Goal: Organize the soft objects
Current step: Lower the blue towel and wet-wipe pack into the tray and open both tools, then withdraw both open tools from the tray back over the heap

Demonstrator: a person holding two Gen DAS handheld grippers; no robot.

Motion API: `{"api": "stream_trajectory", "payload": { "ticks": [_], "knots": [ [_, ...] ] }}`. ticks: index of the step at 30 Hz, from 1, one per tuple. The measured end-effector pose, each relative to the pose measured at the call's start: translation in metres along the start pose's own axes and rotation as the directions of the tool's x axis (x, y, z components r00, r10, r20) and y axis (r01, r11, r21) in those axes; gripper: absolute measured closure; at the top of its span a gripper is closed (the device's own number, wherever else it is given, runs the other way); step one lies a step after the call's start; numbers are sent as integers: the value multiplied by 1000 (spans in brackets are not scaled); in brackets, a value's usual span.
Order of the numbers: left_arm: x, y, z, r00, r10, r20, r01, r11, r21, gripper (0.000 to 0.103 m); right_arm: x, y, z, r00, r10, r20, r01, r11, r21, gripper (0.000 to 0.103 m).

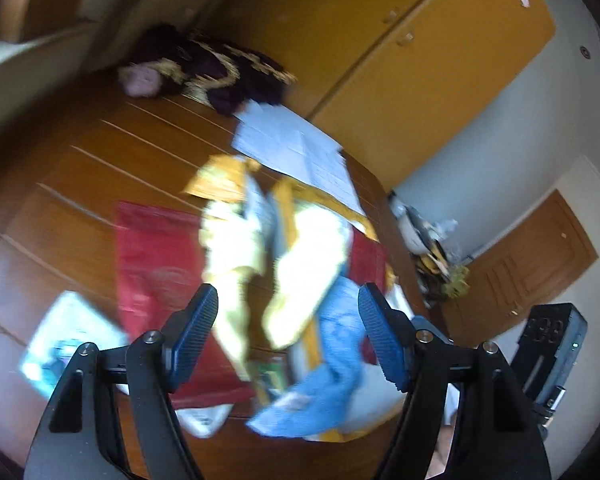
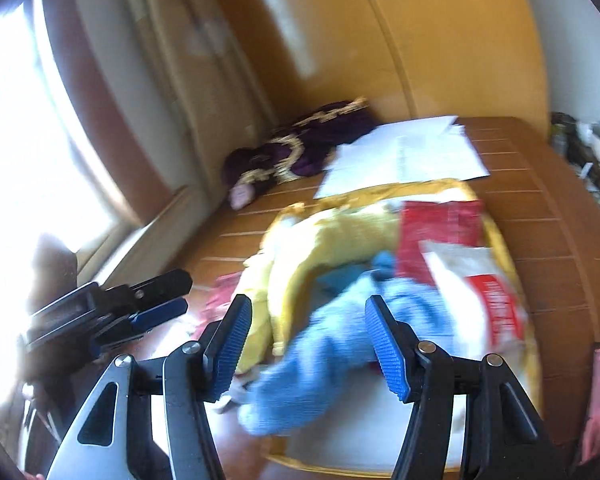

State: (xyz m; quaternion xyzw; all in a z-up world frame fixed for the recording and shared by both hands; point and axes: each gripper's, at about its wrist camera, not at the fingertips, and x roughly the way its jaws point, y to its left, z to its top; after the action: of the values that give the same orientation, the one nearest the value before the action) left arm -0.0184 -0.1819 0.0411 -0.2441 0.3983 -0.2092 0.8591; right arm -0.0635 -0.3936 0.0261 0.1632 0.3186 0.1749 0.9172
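Observation:
A pile of soft things lies on a wooden table [image 2: 560, 248]. A yellow cloth [image 2: 340, 240] and a blue cloth [image 2: 320, 352] lie in what looks like a yellow-rimmed soft bin [image 2: 420, 188]. My right gripper [image 2: 308, 312] is open just above the blue cloth, holding nothing. In the left wrist view my left gripper [image 1: 288, 300] is open over the yellow cloth [image 1: 300, 256] and blue cloth [image 1: 332, 360], also holding nothing. A dark purple cloth with gold trim [image 1: 212, 68] [image 2: 308, 148] lies at the table's far end. Both views are blurred.
White papers [image 2: 412, 152] lie beyond the pile. A red packet [image 2: 440, 232] and a white bag with red print [image 2: 480, 300] rest on it. A red bag [image 1: 156, 264] and a magazine [image 1: 64, 340] lie on the table. Orange wardrobe doors [image 1: 420, 60] stand behind.

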Motion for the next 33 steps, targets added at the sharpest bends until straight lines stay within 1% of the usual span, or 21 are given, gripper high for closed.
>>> {"api": "stream_trajectory", "payload": {
  "ticks": [2,5,7,10,12,13,17,19,22,27,30,33],
  "knots": [
    [-8,16,-1,998,65,20,-65,998,-12,31,9,9,-2,998,47,-31,-47,999,2,42],
    [-16,35,-8,991,128,25,-128,992,-21,31,23,21,-4,992,103,-71,-103,995,10,42],
    [-18,47,-13,988,154,17,-153,988,-36,31,34,33,-5,984,148,-101,-147,989,13,42],
    [-20,64,-19,984,180,9,-179,982,-66,31,51,52,-5,971,186,-150,-190,982,-11,42],
    [-26,69,-21,978,206,17,-205,977,-58,31,64,63,-5,964,196,-182,-203,979,-21,42],
    [-28,70,-22,975,220,23,-219,975,-45,31,75,70,-5,956,202,-211,-212,977,-24,42],
    [-34,71,-30,963,267,41,-268,962,46,31,110,88,-6,937,186,-295,-201,979,-22,42],
    [-32,73,-34,962,271,27,-272,959,74,31,122,93,-7,929,178,-324,-194,981,-18,42],
    [-29,76,-38,963,270,1,-268,957,112,31,138,99,-9,914,192,-358,-208,978,-6,42],
    [-20,73,-43,954,299,-14,-291,938,185,31,153,100,-11,913,156,-377,-170,985,-3,42],
    [-16,74,-45,951,310,-7,-303,932,199,31,158,97,-12,912,149,-382,-160,987,5,42],
    [-12,76,-47,945,326,-17,-315,926,208,32,159,97,-11,914,138,-383,-148,989,4,42]
  ]
}}
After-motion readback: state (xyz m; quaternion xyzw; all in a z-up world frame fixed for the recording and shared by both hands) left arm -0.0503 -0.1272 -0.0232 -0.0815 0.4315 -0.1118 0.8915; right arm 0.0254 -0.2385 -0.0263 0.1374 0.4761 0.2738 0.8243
